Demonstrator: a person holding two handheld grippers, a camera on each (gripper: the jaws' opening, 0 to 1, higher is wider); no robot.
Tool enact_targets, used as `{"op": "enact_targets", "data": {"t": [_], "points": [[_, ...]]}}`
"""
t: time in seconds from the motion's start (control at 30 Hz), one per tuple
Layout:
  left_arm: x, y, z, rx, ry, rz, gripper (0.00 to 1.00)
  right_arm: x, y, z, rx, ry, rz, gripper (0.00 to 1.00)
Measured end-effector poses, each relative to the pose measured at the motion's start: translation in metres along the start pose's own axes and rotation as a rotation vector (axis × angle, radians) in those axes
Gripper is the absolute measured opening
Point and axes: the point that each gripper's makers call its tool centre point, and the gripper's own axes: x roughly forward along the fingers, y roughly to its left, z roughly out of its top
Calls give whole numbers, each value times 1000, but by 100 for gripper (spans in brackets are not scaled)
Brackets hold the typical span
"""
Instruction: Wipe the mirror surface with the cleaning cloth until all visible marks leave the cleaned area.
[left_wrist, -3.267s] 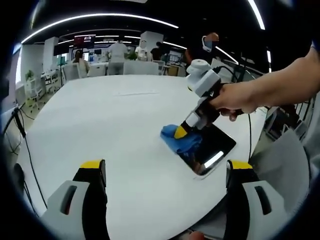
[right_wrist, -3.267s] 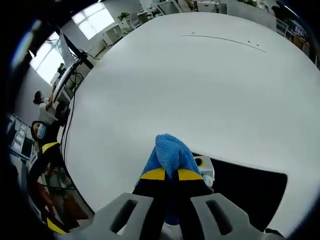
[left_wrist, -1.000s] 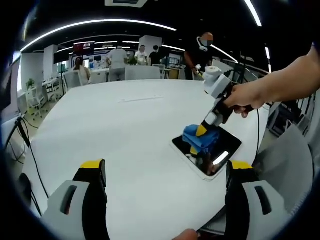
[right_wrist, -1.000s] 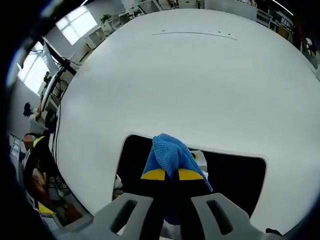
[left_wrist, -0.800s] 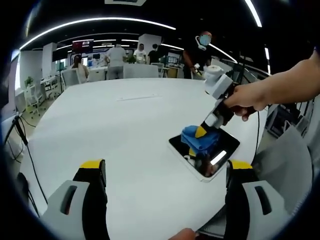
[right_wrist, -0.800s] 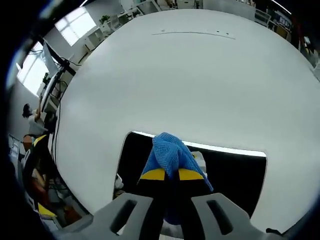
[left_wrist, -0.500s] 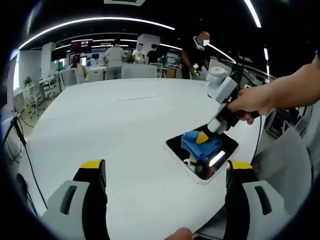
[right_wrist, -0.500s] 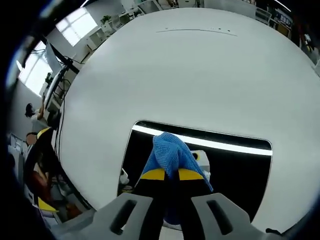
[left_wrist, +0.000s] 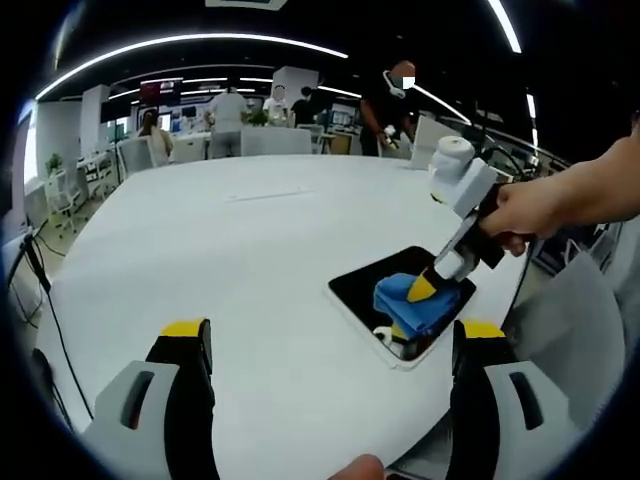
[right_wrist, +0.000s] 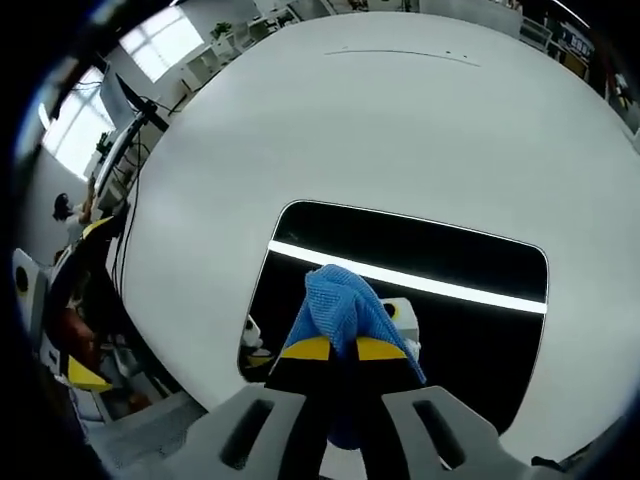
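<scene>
Now, the scene by parts:
Table: a big round white table (left_wrist: 220, 260) with the work near its edge, at about 4 o'clock in the left gripper view.
Mirror: a dark rectangular mirror (left_wrist: 375, 285) (right_wrist: 440, 255) lies flat on the table, a bright strip of ceiling light reflected across it.
Cloth: a blue cleaning cloth (left_wrist: 415, 305) (right_wrist: 338, 305) pressed on the glass, toward the mirror's 4 o'clock end in the left gripper view.
Right gripper: right gripper (right_wrist: 338, 348) has its yellow-tipped jaws pinched closed on the cloth; a hand (left_wrist: 525, 210) holds it.
Left gripper: left gripper (left_wrist: 325, 345) hangs above the table well apart from the mirror, jaws spread wide, nothing between them.
Background: people (left_wrist: 232, 108) stand at desks at 12 o'clock.
</scene>
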Motion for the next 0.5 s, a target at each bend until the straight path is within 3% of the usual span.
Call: {"op": "enact_targets", "data": {"t": [0.5], "points": [[-4,-4,-4,7,2,8,99,-7,10,-27,46,-18,35,1]]}}
